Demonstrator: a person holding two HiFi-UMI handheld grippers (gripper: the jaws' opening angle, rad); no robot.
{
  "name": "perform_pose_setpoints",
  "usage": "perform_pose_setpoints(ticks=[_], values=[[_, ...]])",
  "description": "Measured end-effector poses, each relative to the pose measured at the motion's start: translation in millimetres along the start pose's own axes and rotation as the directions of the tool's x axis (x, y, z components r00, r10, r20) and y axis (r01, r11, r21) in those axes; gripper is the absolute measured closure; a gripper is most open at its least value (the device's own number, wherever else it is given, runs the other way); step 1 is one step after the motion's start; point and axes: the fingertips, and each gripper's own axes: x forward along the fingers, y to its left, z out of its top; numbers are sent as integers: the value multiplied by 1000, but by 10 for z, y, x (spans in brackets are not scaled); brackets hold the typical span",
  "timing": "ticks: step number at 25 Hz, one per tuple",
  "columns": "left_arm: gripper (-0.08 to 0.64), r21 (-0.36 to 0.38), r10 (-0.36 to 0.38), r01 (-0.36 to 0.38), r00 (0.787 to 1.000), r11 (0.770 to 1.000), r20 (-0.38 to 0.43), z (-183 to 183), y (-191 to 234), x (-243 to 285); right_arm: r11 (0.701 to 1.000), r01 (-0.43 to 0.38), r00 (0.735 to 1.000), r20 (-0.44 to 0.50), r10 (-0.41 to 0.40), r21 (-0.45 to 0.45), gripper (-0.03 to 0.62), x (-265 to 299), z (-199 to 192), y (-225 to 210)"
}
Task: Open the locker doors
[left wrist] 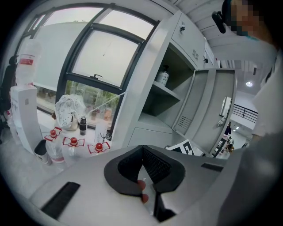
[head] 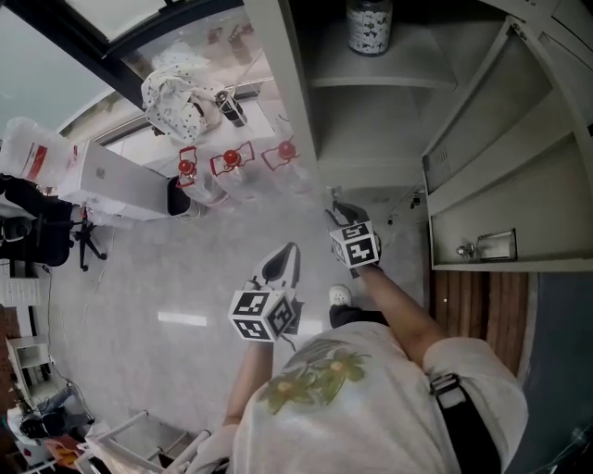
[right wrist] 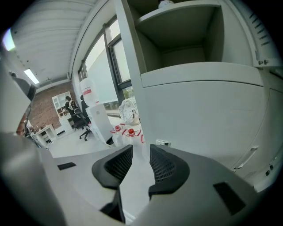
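Black ribbed pads of the left gripper (left wrist: pixel 142 150) meet at their tips with nothing between them. Those of the right gripper (right wrist: pixel 140 154) stand a narrow gap apart, also empty, and face the locker's closed lower door (right wrist: pixel 199 114). Above it, the upper door (head: pixel 500 176) is swung open, with a jar (head: pixel 369 26) on the shelf inside.

Daylight floods in through the window (left wrist: pixel 104 57), which looks washed out. The floor (head: pixel 139 278) shows a soft glare patch. The locker (head: pixel 371 120) interior sits in mild shade. Both gripper views bulge, with dark vignetted corners and softly blurred foregrounds.
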Motion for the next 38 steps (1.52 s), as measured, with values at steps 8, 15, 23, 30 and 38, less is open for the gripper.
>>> perform_pose_setpoints(ticks=[8, 15, 23, 30, 38], values=[[529, -12, 2, -2, 1000, 1000, -21, -31, 189, 148, 999, 34, 999, -40, -32, 30, 477, 349, -152, -150], [529, -24, 4, -5, 999, 1000, -39, -59, 270, 263, 997, 60, 995, -88, -55, 51, 469, 629, -251, -265], [529, -16, -3, 2, 999, 1000, -40, -2, 248, 319, 987, 90, 990, -116, -75, 130, 449, 821, -315, -374], [529, -16, -3, 2, 999, 1000, -44, -7, 245, 326, 986, 92, 990, -118, -76, 141, 449, 939, -343, -429], [529, -23, -9, 8, 998, 1000, -57, -13, 221, 358, 984, 83, 990, -124, -64, 155, 449, 1036, -323, -446]])
